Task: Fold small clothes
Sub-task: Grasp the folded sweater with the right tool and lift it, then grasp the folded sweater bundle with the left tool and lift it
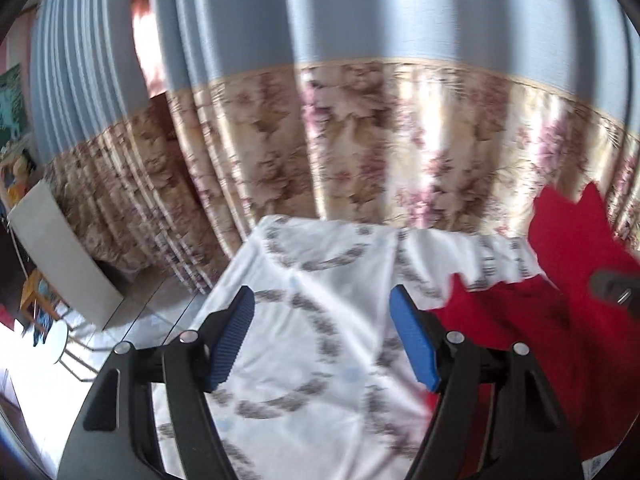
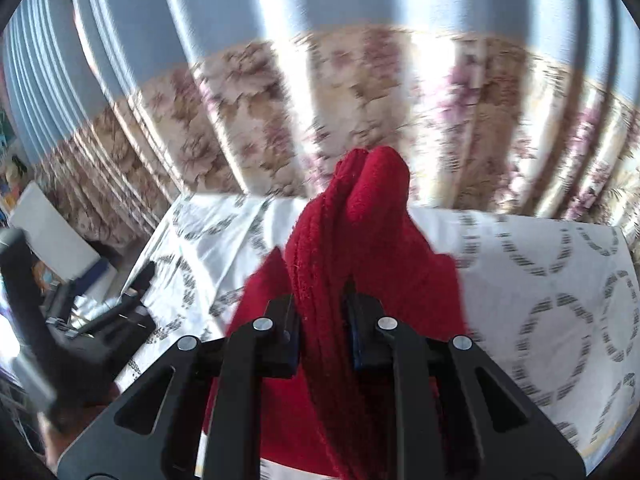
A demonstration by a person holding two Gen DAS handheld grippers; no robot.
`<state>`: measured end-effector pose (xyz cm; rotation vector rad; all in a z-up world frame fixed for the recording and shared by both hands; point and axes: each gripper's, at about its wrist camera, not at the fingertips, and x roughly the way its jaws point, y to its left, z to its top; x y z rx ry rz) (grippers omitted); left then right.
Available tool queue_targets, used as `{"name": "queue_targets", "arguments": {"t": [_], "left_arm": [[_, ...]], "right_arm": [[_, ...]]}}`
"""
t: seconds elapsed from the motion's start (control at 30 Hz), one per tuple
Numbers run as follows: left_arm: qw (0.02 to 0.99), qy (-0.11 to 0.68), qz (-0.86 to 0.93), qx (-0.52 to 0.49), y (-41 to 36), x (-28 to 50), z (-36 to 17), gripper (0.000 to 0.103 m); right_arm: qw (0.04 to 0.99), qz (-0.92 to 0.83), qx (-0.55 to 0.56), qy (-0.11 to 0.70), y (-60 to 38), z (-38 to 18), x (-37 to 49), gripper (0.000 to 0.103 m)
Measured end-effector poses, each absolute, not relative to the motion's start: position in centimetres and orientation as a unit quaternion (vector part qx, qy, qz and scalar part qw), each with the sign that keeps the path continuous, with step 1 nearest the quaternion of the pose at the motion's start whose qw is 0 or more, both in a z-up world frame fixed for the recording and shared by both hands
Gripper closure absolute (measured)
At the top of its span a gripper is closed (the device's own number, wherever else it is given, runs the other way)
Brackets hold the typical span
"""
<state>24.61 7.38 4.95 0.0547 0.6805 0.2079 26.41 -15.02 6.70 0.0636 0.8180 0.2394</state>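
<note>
Right wrist view: right tool [image 2: 322, 320], jaws clamped on a bunched fold of the red garment [image 2: 360, 248]; the cloth is gripped at its gathered edge, probably so it can be lifted and carried over for a fold. The rest hangs below the tool onto the white patterned sheet [image 2: 560, 280]. Left tool [image 1: 322, 338]: jaws spread, nothing between them, held over the sheet with the garment to its right, apparently free to take another edge.

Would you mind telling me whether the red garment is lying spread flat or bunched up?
Bunched up: the red garment rises in thick folds, pinched between the right gripper's fingers.
</note>
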Motion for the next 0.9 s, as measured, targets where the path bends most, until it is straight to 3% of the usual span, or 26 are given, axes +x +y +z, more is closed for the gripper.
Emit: {"name": "queue_targets", "arguments": {"t": [0.2,0.27,0.33,0.43,0.5,0.63,0.77,0.9], "left_arm": [[0.93,0.35,0.115,0.012,11.4,22.6,3.1,0.032],[0.927,0.354,0.122,0.007,12.3,22.2,2.7,0.032],[0.925,0.358,0.128,-0.001,13.0,21.8,2.5,0.032],[0.924,0.36,0.128,-0.008,13.2,21.7,2.7,0.032],[0.927,0.358,0.116,-0.01,12.5,21.2,3.2,0.032],[0.934,0.349,0.072,-0.005,8.9,20.1,4.6,0.032],[0.938,0.347,0.006,0.006,3.4,17.9,5.5,0.032],[0.932,0.36,-0.043,-0.003,-0.6,16.6,5.4,0.032]], "right_arm": [[0.896,0.102,-0.03,0.43,-6.5,1.1,26.3,0.083],[0.89,0.104,-0.052,0.44,-5.0,-0.6,26.0,0.077],[0.889,0.109,-0.065,0.439,-4.2,-1.3,25.2,0.064],[0.892,0.144,-0.038,0.427,-4.2,-0.1,23.9,0.048],[0.902,0.162,-0.021,0.399,-4.9,2.5,22.3,0.046],[0.931,0.157,-0.006,0.331,-8.8,7.9,19.7,0.032],[0.946,0.097,0.002,0.31,-15.3,10.0,20.0,0.031],[0.943,0.057,0.02,0.328,-20.9,8.6,20.4,0.031]]}}
